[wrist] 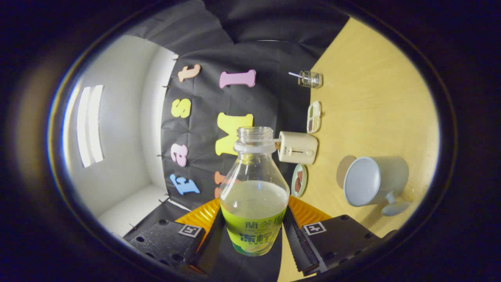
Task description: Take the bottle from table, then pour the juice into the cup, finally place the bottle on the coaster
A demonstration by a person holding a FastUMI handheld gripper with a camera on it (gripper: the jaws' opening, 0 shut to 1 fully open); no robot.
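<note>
Pale wooden table (372, 105), tilted in view. Gripper (253, 231) clenched around uncapped juice bottle (253, 196), both fingers pressing its label. Cup (373, 182) to the right, toaster (297, 147) farther off.

I'm seeing even, fairly dim indoor light. A bright window panel (90, 125) is blowing out, glaring off the white wall. Fisheye is bending the table (372, 98) hard; the edges are smearing. The cup (373, 181) is casting a soft shadow.
</note>
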